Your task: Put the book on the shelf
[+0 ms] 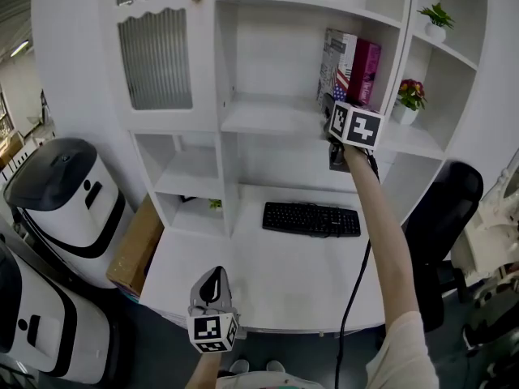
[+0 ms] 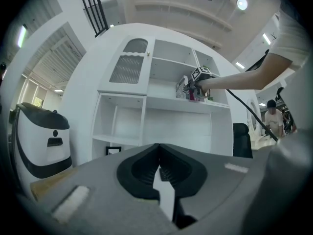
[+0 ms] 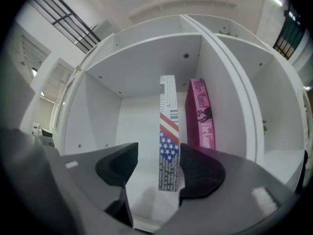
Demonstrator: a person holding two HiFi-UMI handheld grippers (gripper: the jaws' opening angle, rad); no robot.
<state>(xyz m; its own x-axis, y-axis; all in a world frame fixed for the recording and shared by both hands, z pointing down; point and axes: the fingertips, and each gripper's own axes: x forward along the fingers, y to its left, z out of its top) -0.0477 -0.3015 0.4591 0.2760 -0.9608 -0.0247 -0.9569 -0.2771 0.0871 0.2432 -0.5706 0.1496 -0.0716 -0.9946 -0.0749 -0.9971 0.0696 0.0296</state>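
— In the upper centre of the head view, two books are standing upright on the white shelf (image 1: 268,120): the flag-spined book (image 3: 167,131) and, just beside it, a magenta book (image 3: 200,116).

— How many grippers are showing?

— Two. The right gripper (image 3: 157,155) is being held up at that compartment, its moulded black jaws standing wide apart and clamping nothing. The flag-spined book is showing in the gap, nearer the right-hand jaw; whether it is touching that jaw is unclear. The left gripper (image 2: 159,153) is hanging low at the bottom edge of the head view, over the front of the desk (image 1: 284,274), its jaws pressed together and empty.

— And around them?

— One flat black keyboard (image 1: 311,218) is lying on the smooth white desk. Two plants in white pots are sitting in the right-hand cubbies, a leafy green plant (image 1: 436,19) above a red-flowered plant (image 1: 409,96). One cabinet door (image 1: 154,55) with ribbed glass and a scalloped top is filling the upper left. Two rounded white-and-black machines (image 1: 61,193) are standing at the left edge beside one brown cardboard box (image 1: 134,250). One black chair (image 1: 442,217) is sitting at right.

— Anything cut off?

— The frame is cropping the lower machine (image 1: 32,322). A bare forearm (image 1: 381,217) is covering part of the desk's right side.
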